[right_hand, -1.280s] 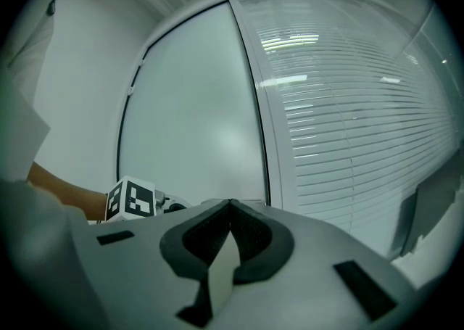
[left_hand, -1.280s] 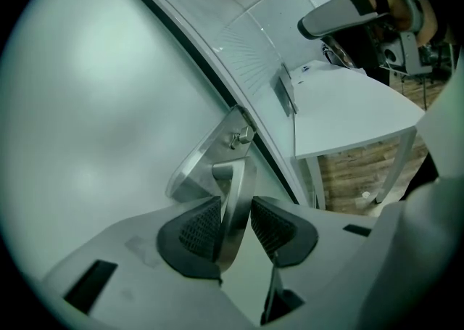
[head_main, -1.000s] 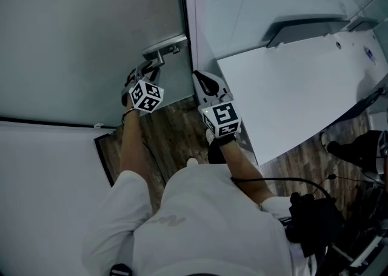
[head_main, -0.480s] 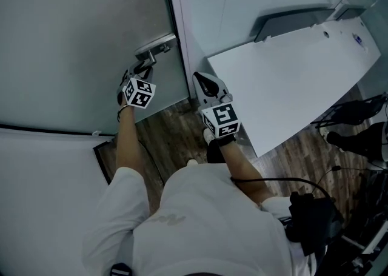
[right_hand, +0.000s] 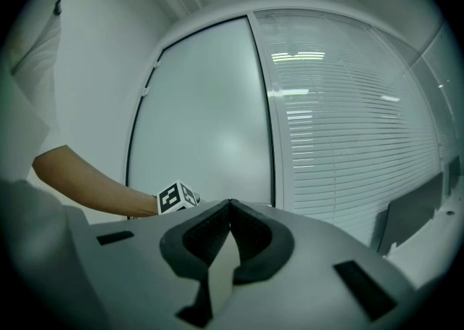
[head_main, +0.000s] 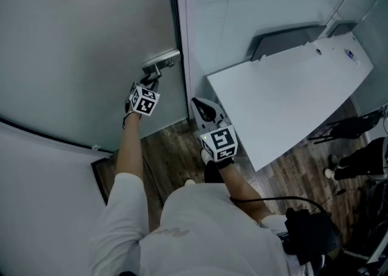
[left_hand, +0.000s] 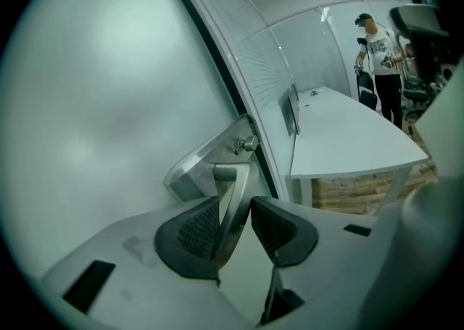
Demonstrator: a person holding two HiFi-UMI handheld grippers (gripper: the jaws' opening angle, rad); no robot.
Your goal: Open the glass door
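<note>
Clamped on the metal lever handle [left_hand: 228, 174] at the right edge of the frosted glass door [head_main: 85, 32]: left gripper [left_hand: 234, 209]. Pressed together, empty, just right of the door frame [head_main: 185, 38], beside a white desk [head_main: 285, 93]: right gripper [right_hand: 230, 209].

The scene is watched from above in the head view, which is pointed steeply down at the glass door [head_main: 91, 38] and the white tabletop [head_main: 285, 93]. The door handle [left_hand: 230, 201] is seen from very close in the left gripper view. The door is faced from farther back in the right gripper view. The door is shared by all three views.
</note>
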